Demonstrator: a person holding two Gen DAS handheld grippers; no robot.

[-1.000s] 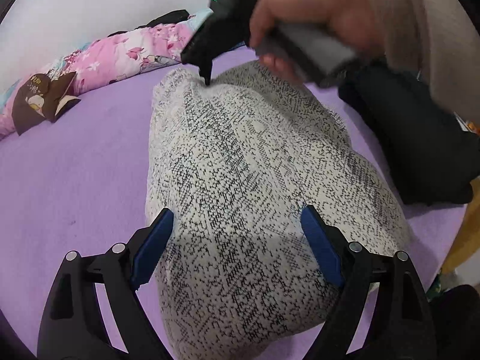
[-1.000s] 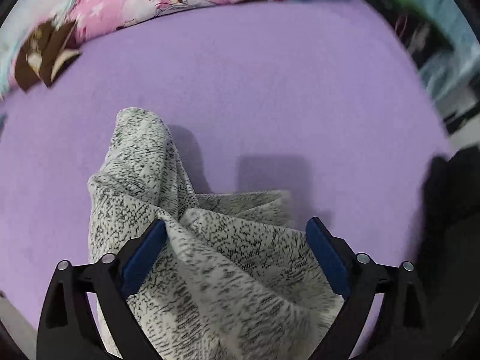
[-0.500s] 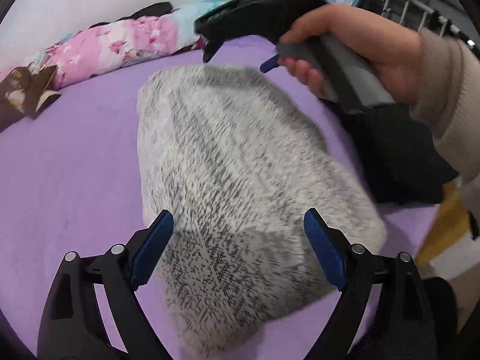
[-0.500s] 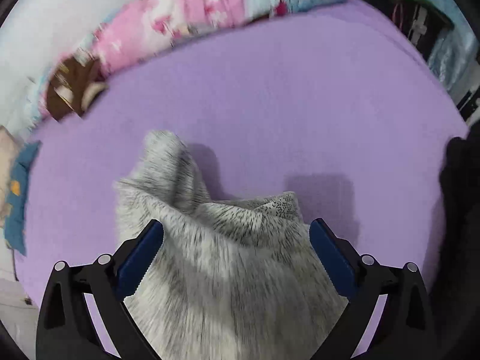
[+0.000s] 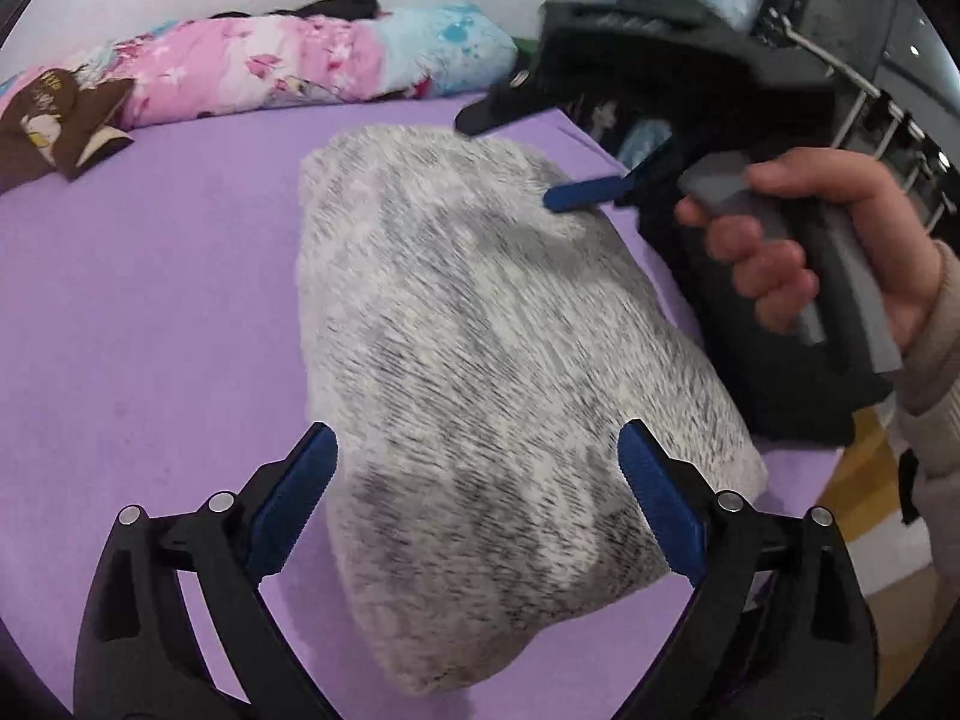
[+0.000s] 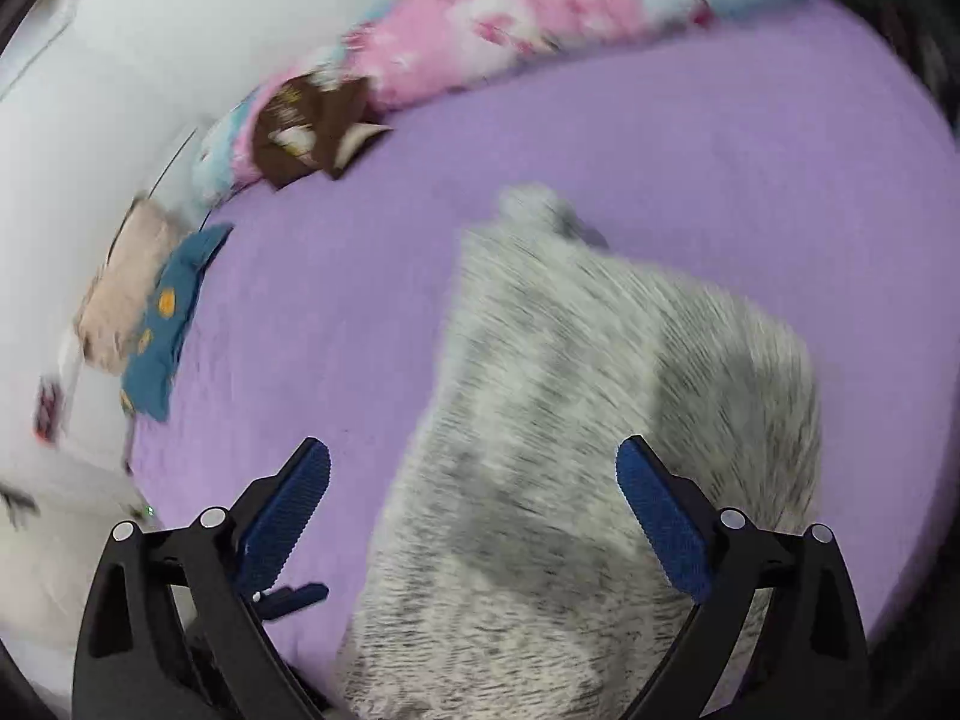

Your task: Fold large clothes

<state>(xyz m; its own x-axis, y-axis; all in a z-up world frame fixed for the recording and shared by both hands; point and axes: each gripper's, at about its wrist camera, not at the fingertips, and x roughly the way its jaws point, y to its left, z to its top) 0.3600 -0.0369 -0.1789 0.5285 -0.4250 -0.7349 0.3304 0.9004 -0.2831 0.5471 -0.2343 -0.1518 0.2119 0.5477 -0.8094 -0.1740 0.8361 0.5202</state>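
A folded speckled white-and-black knit garment [image 5: 480, 372] lies on the purple bed sheet [image 5: 150, 300]. My left gripper [image 5: 477, 498] is open and empty, with its jaws on either side of the garment's near end. My right gripper [image 6: 474, 510] is open and empty, above the garment [image 6: 588, 450]. In the left wrist view the right gripper [image 5: 522, 156] is held in a hand over the garment's far right edge.
A pink and blue floral quilt [image 5: 288, 72] and a brown cloth [image 5: 60, 126] lie along the far edge by the white wall. A black garment pile [image 5: 774, 372] sits right of the knit. A blue patterned cloth [image 6: 168, 318] lies at the bed's left edge.
The right gripper has lifted up and back off the garment's far end, and its view has swung left. The garment now lies flatter. The left gripper has stayed open over the near end.
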